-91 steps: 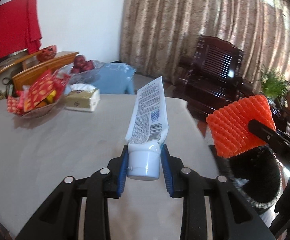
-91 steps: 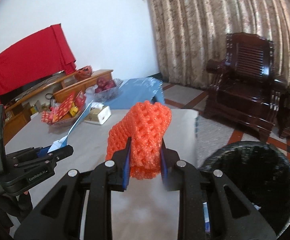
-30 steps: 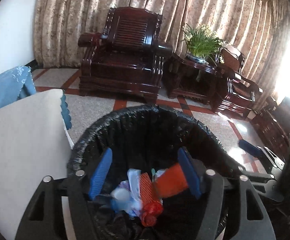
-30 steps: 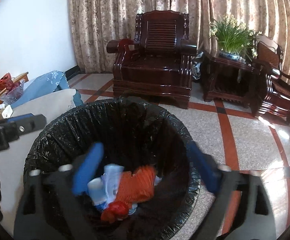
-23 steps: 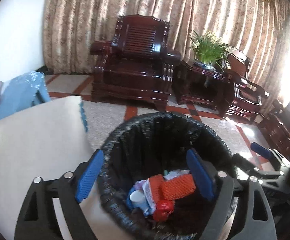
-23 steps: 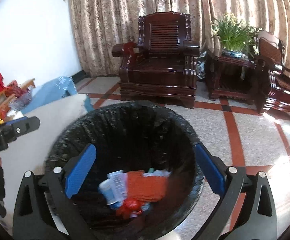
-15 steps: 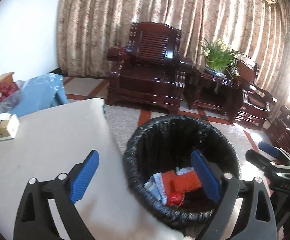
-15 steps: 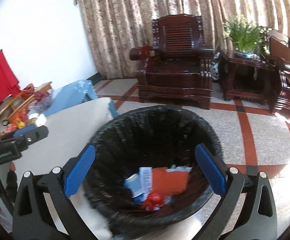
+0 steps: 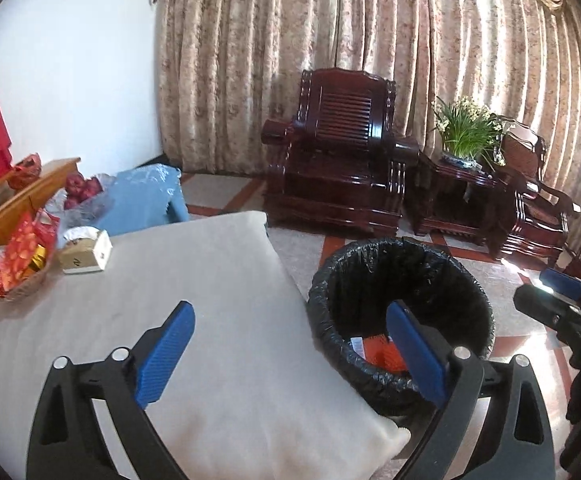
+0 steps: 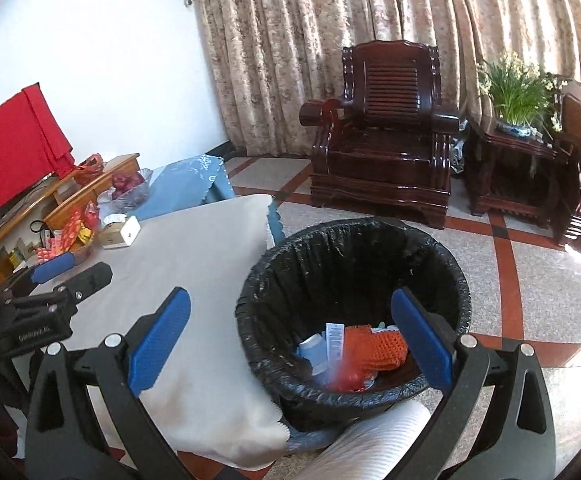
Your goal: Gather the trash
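**Ana:** Left wrist view first — the left claw (image 9: 288, 350) has its blue pads spread wide, a last bit of opening under way, nothing between them. It hangs over the corner of the bench (image 9: 218, 264), with the black-lined bin (image 9: 400, 280) just beside that edge. Inside I see only a slice of the orange foam net (image 9: 378, 354). Three seconds back this claw gripped a white tube over the bench; a second ago it looked straight down into the bin.

**Ben:** What could go wrong?

**Ana:** I'd judge the snack basket (image 9: 14, 268) and tissue box (image 9: 84, 254) could be mistaken for rubbish and grabbed.

**Ben:** And the right wrist view?

**Ana:** The right claw (image 10: 290, 338) is wide open too and empty. The trash lies at the bottom of the bin (image 10: 354, 240) — tube (image 10: 316, 350), orange net (image 10: 374, 346), something red under them. Earlier this claw clamped that net. The left claw (image 10: 72, 272) sits close alongside, so a careless swing could knock the two together, or clip the bin's rim and tip it.
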The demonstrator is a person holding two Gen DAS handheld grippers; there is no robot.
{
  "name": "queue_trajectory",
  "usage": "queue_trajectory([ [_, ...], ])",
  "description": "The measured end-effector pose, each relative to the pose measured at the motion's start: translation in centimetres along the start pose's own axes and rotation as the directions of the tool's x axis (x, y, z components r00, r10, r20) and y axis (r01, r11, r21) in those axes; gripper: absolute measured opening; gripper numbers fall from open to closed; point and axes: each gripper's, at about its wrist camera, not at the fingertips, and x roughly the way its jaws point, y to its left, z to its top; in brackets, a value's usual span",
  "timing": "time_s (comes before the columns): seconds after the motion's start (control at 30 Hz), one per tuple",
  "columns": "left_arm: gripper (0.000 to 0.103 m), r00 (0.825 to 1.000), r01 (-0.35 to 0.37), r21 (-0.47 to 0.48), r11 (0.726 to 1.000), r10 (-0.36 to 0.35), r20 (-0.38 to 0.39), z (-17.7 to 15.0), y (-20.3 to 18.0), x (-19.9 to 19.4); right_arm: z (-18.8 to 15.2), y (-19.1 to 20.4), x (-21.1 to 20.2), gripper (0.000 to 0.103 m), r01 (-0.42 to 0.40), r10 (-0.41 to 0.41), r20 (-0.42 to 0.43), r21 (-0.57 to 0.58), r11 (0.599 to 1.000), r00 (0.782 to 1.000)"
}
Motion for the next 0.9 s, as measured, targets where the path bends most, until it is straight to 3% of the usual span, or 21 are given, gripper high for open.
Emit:
queue_trajectory([
  [0.37, 0.095, 0.997, -0.005, -0.013, 1.0, 0.006, 0.078, 0.7, -0.2, -4.9, 1.2, 2.7, -3.3, 0.098, 0.007, -0.003, 0.06, -0.067, 0.998, 0.998],
  [0.9, 0.095, 0.991, -0.015, -0.017, 1.0, 0.017, 0.131, 0.8, -0.7, -7.2, 1.6, 3.6, -4.7, 0.098, 0.001, 0.008, 0.093, -0.094, 0.996, 0.996],
])
